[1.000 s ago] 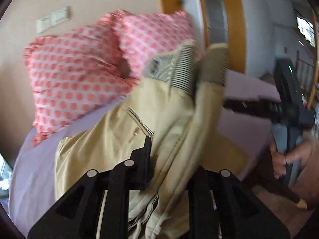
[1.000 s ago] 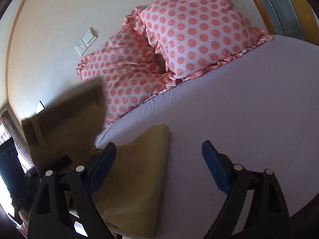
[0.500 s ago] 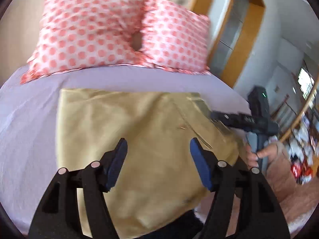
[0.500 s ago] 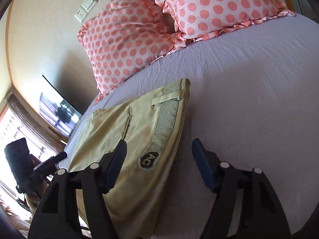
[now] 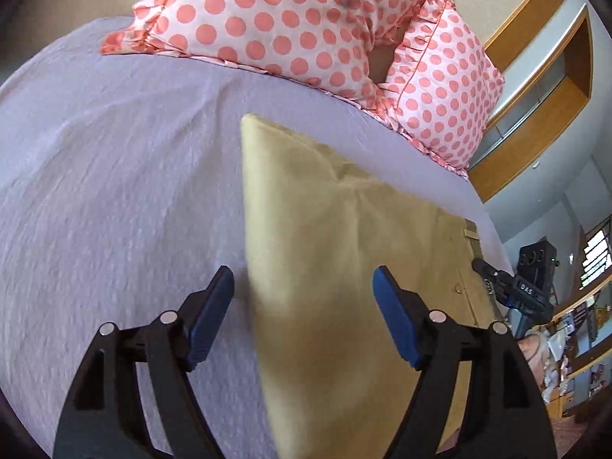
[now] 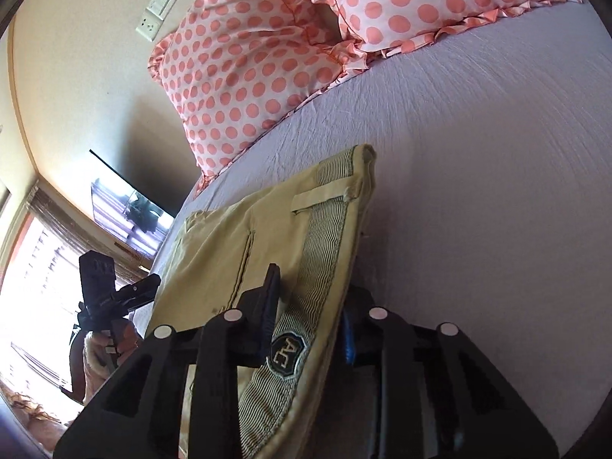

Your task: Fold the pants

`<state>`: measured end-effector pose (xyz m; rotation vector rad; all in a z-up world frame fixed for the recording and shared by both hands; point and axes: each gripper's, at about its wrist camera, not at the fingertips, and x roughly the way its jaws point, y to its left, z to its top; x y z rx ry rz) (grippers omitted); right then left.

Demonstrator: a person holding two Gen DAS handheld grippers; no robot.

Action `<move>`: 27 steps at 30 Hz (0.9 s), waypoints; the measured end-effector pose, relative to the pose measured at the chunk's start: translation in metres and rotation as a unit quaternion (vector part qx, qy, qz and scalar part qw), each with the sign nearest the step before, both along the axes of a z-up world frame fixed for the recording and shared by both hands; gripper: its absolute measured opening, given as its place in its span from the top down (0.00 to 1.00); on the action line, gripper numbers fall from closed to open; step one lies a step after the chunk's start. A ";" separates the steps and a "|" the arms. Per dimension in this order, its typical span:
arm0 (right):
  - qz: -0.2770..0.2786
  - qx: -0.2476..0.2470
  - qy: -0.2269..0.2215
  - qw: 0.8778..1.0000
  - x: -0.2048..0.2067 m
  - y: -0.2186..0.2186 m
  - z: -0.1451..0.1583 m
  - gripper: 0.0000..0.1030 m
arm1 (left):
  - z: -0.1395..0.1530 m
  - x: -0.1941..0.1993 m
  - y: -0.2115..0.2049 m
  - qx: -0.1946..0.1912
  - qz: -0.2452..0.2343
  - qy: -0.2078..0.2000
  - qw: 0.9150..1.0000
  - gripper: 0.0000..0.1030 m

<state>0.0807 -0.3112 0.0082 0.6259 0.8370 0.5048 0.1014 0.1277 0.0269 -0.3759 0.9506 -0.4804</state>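
The tan pants (image 5: 344, 267) lie folded flat on the lilac bed sheet (image 5: 114, 191). My left gripper (image 5: 304, 287) is open and straddles the folded left edge of the pants near the front. In the right wrist view the pants (image 6: 267, 237) show their striped waistband with an "AC" patch (image 6: 287, 352). My right gripper (image 6: 310, 306) is shut on that waistband edge, low at the bed. The right gripper also shows at the far side of the pants in the left wrist view (image 5: 493, 279).
Two pink polka-dot pillows (image 5: 306, 26) lie at the head of the bed against the wall. A wooden door frame (image 5: 535, 114) stands right of the bed. A TV (image 6: 130, 210) and a bright window (image 6: 34, 287) are on the left side.
The pants went from held up in the air to lying flat. My left gripper let go and moved to the left folded edge. My right gripper closed on the waistband.
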 end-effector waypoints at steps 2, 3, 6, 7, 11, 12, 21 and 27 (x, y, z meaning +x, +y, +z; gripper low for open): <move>0.010 -0.001 0.000 1.000 0.005 0.005 0.000 0.72 | -0.003 0.018 -0.009 -0.010 -0.011 0.006 1.000 0.26; 0.019 0.000 0.001 1.000 0.006 0.007 0.001 0.71 | -0.003 0.020 -0.013 -0.011 -0.016 0.009 1.000 0.26; 0.052 0.045 0.016 0.998 0.012 0.007 -0.004 0.81 | -0.003 0.027 -0.019 -0.011 -0.014 0.020 1.000 0.42; 0.062 0.078 0.021 0.995 0.012 0.004 -0.008 0.84 | -0.003 0.027 -0.018 -0.010 -0.009 0.025 1.000 0.48; 0.072 0.142 0.020 0.987 0.012 -0.002 -0.012 0.86 | -0.006 0.025 -0.006 -0.039 -0.001 0.042 0.998 0.90; 0.074 0.145 0.016 0.986 0.014 0.000 -0.009 0.87 | -0.005 0.025 -0.005 -0.038 0.000 0.041 0.998 0.92; 0.083 0.107 -0.040 0.990 0.068 0.009 0.042 0.88 | 0.045 0.062 -0.025 0.020 0.014 -0.020 1.000 0.94; 0.014 0.081 -0.050 0.995 0.143 -0.009 0.056 0.88 | 0.055 0.145 -0.051 0.071 0.067 -0.054 0.994 0.91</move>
